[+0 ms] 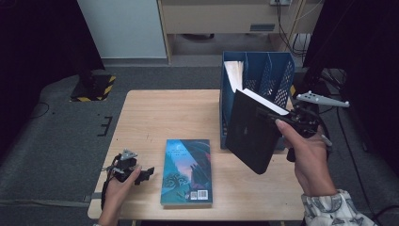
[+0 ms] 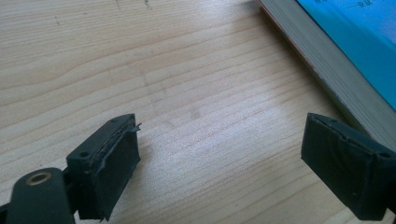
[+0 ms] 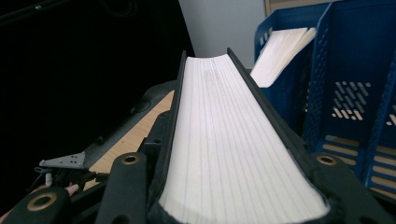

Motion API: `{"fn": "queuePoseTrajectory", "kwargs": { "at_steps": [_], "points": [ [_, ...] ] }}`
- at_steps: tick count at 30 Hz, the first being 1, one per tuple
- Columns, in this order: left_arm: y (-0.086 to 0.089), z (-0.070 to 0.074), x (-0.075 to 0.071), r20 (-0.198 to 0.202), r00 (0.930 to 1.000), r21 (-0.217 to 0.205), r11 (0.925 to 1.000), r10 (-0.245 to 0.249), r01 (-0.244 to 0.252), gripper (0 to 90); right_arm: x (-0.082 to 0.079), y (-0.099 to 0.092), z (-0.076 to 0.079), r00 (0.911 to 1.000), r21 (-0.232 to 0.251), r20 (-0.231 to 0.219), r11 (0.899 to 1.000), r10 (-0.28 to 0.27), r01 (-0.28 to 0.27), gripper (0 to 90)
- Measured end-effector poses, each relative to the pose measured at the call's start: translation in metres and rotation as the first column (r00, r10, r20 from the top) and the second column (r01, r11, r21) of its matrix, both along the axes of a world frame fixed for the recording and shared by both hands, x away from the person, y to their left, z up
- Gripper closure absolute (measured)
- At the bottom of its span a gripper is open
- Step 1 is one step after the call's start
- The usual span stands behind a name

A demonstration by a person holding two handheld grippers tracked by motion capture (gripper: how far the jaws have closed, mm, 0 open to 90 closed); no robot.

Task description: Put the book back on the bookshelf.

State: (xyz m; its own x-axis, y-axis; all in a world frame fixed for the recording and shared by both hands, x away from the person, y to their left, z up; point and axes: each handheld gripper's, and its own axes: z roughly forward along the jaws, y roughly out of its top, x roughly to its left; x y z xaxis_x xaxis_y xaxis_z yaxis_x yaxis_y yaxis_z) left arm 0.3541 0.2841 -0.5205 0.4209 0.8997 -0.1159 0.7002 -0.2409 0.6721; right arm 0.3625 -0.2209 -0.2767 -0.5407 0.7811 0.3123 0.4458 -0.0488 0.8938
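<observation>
A black-covered book (image 1: pixel 251 129) hangs tilted above the table's right side, just in front of the blue file rack (image 1: pixel 277 75). My right gripper (image 1: pixel 282 117) is shut on it, the jaws clamped on both covers with the white page edges (image 3: pixel 233 149) running away between them. A second book with a blue cover (image 1: pixel 187 170) lies flat near the table's front middle. My left gripper (image 1: pixel 147 174) rests low at the front left, jaws spread wide over bare wood (image 2: pixel 205 107), with the blue book's page edge (image 2: pixel 327 70) just beyond its right jaw.
The blue file rack (image 3: pixel 350 93) has several slots; its leftmost slot holds a book with pale pages (image 1: pixel 234 73). The wooden table (image 1: pixel 160 117) ends at a grey carpeted floor. A yellow-black striped base (image 1: pixel 94 87) stands on the floor at the far left.
</observation>
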Motion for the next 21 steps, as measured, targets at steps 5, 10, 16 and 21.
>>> {"fn": "queuePoseTrajectory", "kwargs": {
  "at_steps": [5,10,16,21],
  "points": [
    [0.002,0.0,0.002,0.022,0.9997,0.013,0.9999,-0.004,0.004,10.8,0.004,-0.011,0.007,0.9983,-0.01,0.016,0.998,-0.056,0.056,52.6],
    [0.005,-0.003,0.007,0.019,0.9995,0.038,0.999,-0.024,0.023,10.8,0.008,-0.023,0.01,0.9942,-0.014,0.021,0.994,-0.105,0.106,52.6],
    [0.01,-0.009,0.016,0.034,0.9988,0.062,0.9976,-0.034,0.032,9.8,0.02,-0.037,0.01,0.988,-0.025,0.007,0.988,-0.154,0.154,52.6],
    [0.019,-0.01,0.022,0.043,0.9988,0.048,0.9987,-0.022,0.02,9.3,0.032,-0.048,0.009,0.9795,-0.029,0.01,0.979,-0.201,0.202,52.6]
  ]
}}
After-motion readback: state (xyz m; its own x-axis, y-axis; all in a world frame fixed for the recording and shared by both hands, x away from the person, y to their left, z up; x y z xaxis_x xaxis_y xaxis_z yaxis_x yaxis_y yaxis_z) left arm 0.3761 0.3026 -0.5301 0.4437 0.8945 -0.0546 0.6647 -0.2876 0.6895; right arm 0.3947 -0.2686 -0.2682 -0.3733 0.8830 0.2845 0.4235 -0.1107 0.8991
